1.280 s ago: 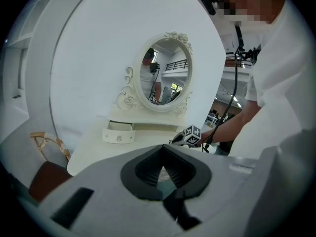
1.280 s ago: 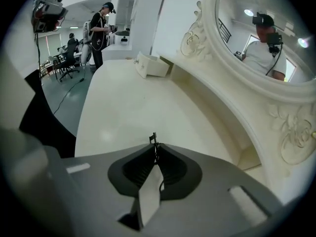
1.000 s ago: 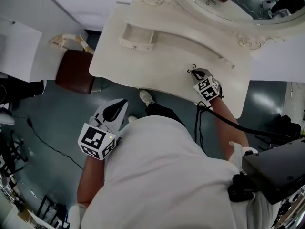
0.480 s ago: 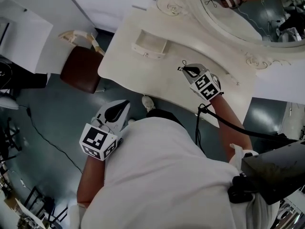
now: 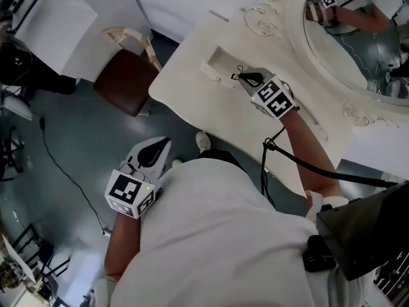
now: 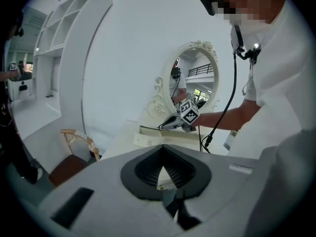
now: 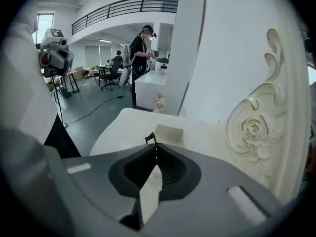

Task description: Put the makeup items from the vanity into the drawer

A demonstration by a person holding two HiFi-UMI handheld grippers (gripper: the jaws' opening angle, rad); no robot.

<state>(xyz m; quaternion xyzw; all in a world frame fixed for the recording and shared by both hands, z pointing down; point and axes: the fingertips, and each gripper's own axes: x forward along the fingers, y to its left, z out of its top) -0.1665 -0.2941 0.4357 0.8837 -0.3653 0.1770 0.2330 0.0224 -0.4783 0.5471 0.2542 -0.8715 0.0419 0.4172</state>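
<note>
The cream vanity [image 5: 185, 88] has a small drawer [image 5: 214, 66] standing open on its top at the left. My right gripper [image 5: 241, 77] hovers just beside that drawer, shut on a small thin black item [image 5: 246, 75]. In the right gripper view the black item [image 7: 150, 138] sticks out past the closed tips, with the drawer [image 7: 163, 132] right behind it. My left gripper [image 5: 162, 144] hangs low by my side over the floor, shut with nothing in it. From the left gripper view I see the right gripper [image 6: 180, 120] above the drawer [image 6: 148, 141].
An oval mirror [image 5: 358, 43] in a carved frame [image 7: 252, 127] rises behind the vanity. A brown stool [image 5: 124, 82] stands on the floor to the vanity's left. A black cable [image 5: 294, 162] runs along my right arm. People stand at desks far off [image 7: 140, 53].
My right gripper has travelled from the vanity's front right edge leftward across the top to the open drawer, still holding the black item. The left gripper stayed by my side.
</note>
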